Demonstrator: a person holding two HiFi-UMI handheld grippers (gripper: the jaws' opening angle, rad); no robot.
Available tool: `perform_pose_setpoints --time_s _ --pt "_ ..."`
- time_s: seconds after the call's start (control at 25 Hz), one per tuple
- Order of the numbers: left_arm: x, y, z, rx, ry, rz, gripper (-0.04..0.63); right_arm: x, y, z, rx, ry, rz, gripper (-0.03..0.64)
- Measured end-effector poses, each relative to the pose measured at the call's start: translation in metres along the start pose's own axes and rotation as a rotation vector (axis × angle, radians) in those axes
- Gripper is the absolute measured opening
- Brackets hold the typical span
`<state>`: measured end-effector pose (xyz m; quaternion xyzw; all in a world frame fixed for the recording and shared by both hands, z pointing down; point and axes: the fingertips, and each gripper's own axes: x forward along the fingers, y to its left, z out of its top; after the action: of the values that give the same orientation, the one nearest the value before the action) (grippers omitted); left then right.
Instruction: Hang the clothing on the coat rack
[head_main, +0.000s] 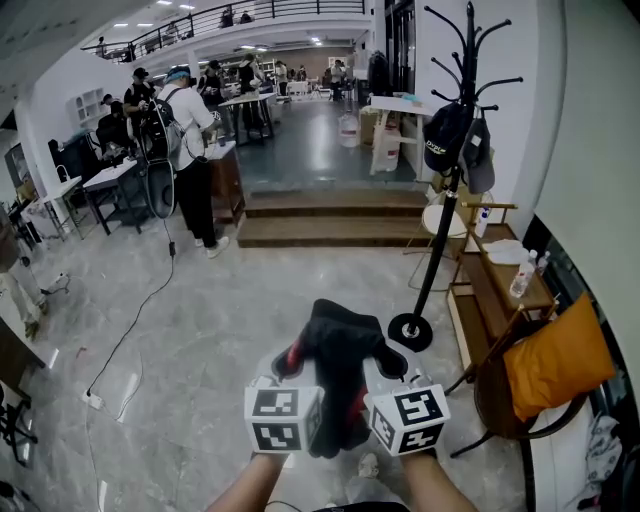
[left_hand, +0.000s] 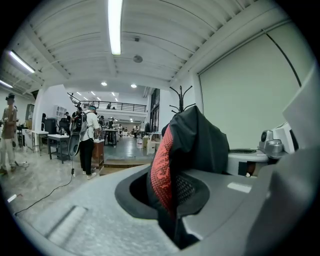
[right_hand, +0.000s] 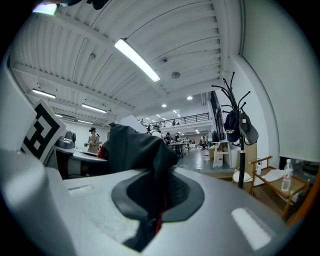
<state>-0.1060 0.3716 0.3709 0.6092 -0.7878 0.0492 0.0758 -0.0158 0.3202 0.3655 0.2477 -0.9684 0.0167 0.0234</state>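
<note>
Both left tongs (head_main: 293, 362) and right tongs (head_main: 388, 362) tight on black-red garment (head_main: 340, 335); cap (head_main: 443, 135) lettering illegible.

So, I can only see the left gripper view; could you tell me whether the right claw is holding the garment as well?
Observer: Yes, the right claw is shut on the black garment too.
Operator: Thanks. Does anything hang on the coat rack?
Observer: Dark caps hang on the coat rack, below its upper hooks.
Operator: What stands near its base?
Observer: A chair with an orange cushion, to the right in the head view.
</note>
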Motion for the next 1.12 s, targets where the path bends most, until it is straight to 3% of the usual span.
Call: perform_pose_setpoints --time_s 0.44,1.12 --pt "0.073 0.010 0.020 -0.007 0.002 0.023 0.028 0.062 -0.047 0.013 0.001 -0.010 0.028 0.008" --pt "0.199 -0.023 0.052 0.011 0.003 0.045 0.028 0.129 -0.163 0.029 0.007 -0.031 0.060 0.008"
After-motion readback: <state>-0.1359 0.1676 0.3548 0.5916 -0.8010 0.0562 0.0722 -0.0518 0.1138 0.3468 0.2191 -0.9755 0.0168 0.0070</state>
